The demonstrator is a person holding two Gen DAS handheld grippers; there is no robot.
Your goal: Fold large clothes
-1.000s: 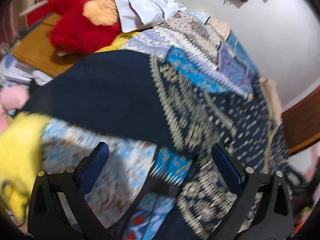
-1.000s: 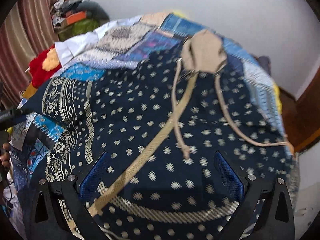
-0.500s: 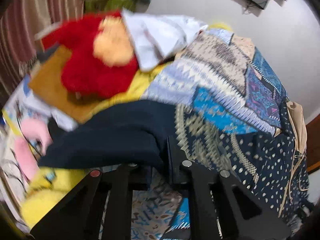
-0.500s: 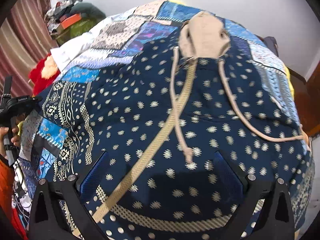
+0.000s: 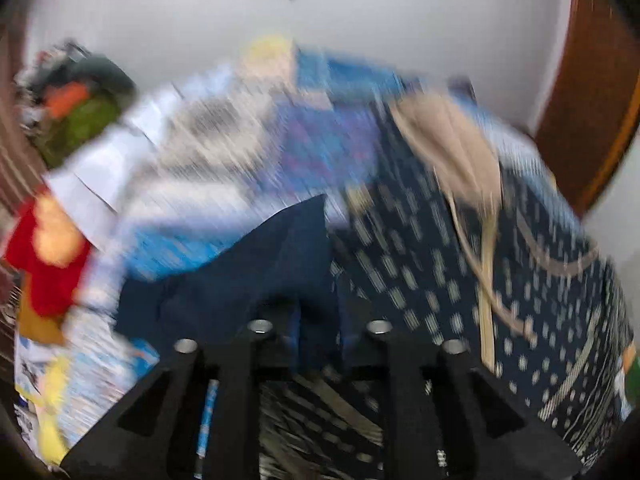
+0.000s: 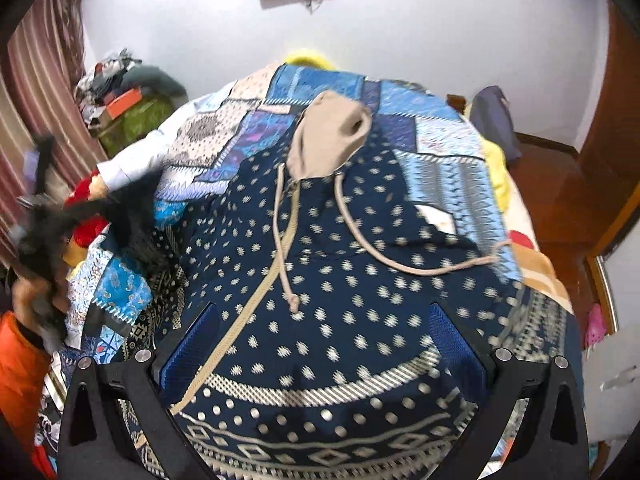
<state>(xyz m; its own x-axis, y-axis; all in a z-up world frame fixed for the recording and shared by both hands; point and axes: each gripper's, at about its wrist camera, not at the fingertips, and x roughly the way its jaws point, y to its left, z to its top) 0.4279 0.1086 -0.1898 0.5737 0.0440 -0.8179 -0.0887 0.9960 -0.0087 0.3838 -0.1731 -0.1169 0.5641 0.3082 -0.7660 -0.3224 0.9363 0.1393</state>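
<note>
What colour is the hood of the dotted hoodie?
The hood is plain beige, unlike the navy, pale-dotted hoodie. It shows best in the right wrist view.

Even indoor light over a bedroom, one view sharp and one smeared
The left wrist view is streaked with heavy motion blur across the bed quilt (image 5: pixel 224 160) and the hoodie (image 5: pixel 460 280); the right wrist view is crisp at centre, with only the left hand-held gripper (image 6: pixel 132 224) blurred at its left edge. Soft, shadowless light brightens the white wall (image 6: pixel 440 32); fisheye bending and dark corners frame both
</note>
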